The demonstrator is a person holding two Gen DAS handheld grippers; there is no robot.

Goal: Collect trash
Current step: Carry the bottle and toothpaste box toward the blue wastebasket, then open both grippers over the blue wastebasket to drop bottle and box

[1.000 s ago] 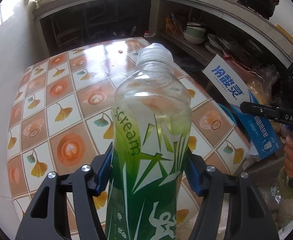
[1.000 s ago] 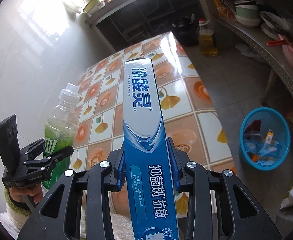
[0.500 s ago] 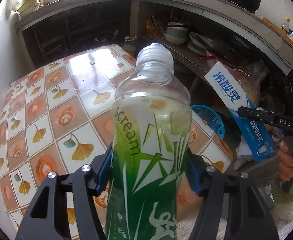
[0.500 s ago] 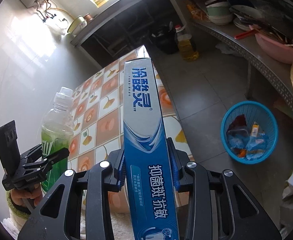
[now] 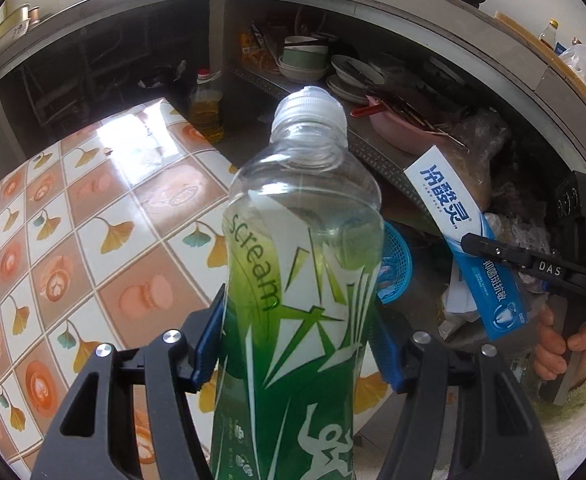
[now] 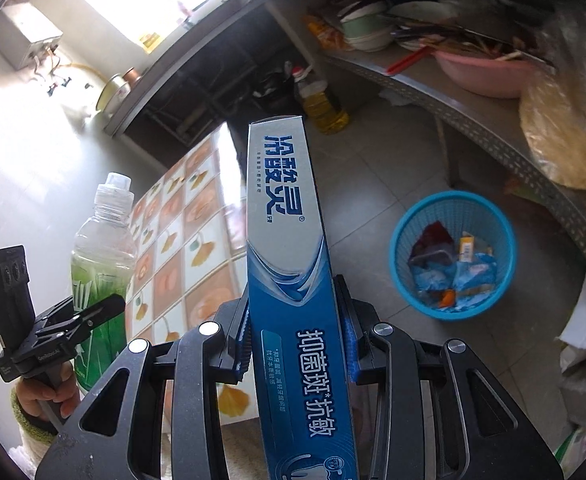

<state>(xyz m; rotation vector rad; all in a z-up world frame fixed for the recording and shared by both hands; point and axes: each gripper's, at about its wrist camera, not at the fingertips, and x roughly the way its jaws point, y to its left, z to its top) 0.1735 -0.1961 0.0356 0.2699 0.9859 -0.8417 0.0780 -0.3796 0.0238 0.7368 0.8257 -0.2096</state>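
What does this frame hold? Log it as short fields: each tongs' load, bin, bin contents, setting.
left tongs: shut on green-labelled plastic bottle, capped, upright
right tongs: shut on blue toothpaste box
bin: blue mesh basket on the floor, below and right of the box
bin contents: wrappers, scraps
setting: tiled table, cluttered kitchen shelf

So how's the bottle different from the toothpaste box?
The bottle is round, clear plastic with a green label and a cap; the box is flat-sided blue and silver card. The left gripper clamps the bottle, the right gripper the box. Both are held off the table, pointing up.
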